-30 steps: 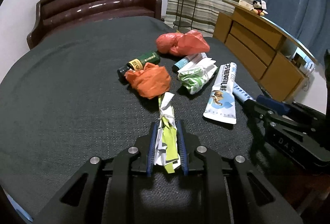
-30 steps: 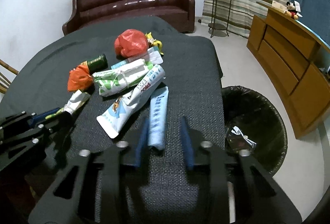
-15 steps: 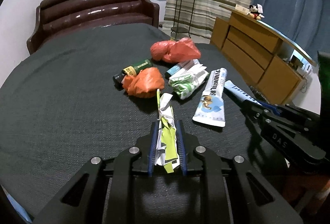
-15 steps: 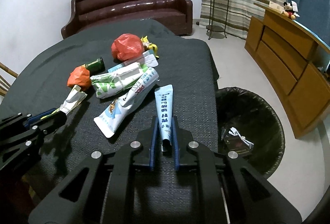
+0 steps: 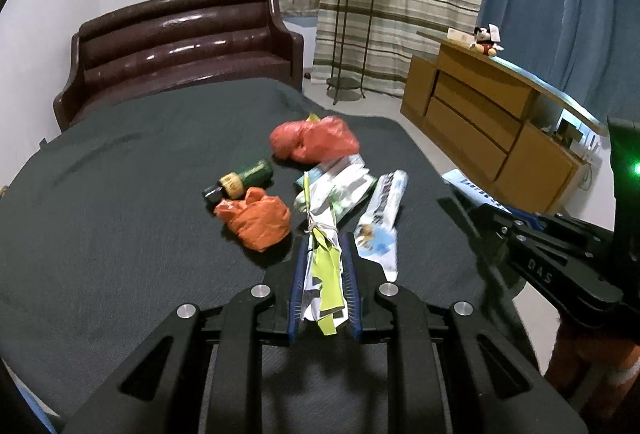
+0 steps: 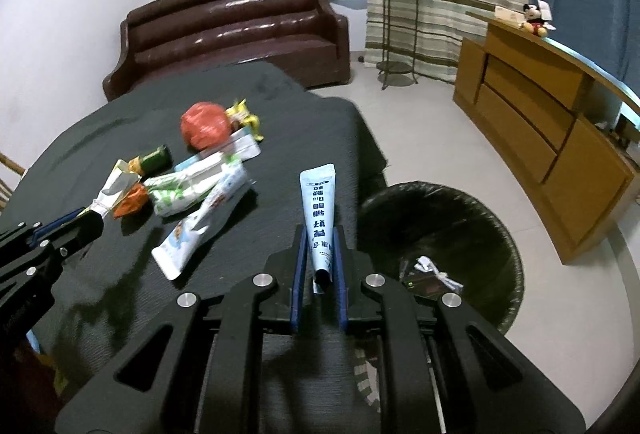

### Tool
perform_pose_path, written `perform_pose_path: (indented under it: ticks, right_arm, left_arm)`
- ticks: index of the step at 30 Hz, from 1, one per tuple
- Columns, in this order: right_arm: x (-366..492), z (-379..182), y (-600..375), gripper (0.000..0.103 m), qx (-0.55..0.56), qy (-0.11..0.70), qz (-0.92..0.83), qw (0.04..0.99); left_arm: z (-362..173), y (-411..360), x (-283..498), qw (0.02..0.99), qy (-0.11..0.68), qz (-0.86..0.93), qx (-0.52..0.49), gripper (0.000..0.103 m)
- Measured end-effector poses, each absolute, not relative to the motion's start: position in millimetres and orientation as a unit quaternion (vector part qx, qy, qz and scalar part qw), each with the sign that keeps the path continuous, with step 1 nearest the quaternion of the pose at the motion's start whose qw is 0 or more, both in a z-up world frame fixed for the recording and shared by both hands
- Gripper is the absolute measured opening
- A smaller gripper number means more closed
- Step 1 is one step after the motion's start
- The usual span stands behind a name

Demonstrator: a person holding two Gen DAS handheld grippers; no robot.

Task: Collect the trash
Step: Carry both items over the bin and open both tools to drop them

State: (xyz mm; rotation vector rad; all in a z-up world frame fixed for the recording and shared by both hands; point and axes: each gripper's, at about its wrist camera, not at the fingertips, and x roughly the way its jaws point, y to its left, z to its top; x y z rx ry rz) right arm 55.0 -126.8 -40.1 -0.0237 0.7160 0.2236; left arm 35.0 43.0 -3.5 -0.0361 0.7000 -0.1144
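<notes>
Trash [image 5: 264, 222] on dark table [image 5: 120, 194], bin [image 6: 440, 234] beside, sofa [image 5: 180, 50] behind

A crumpled white-and-yellow wrapper [image 5: 323, 266] and a pale blue tube [image 6: 319, 218] were held clear of the table; other litter [image 5: 256, 220] lay clustered there.

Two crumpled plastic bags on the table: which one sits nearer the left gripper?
The orange bag, just ahead-left of the left gripper; the red bag lies farther back.
</notes>
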Motion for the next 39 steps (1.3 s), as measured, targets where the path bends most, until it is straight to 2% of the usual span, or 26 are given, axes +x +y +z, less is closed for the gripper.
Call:
perform_pose_path:
  ticks: [18, 39]
  right_arm:
    - [63.9, -38.4, -192.3, 0.013, 0.002, 0.327, 0.038, 0.944]
    - [87.9, -54.4, -243.8, 0.013, 0.034, 0.331, 0.000, 0.943]
  left_arm:
    - [1.2, -41.7, 66.2, 0.944, 0.308, -0.119, 0.016, 0.019]
    - [-22.0, -115.8, 112.7, 0.929, 0.338, -0.136, 0.064, 0.019]
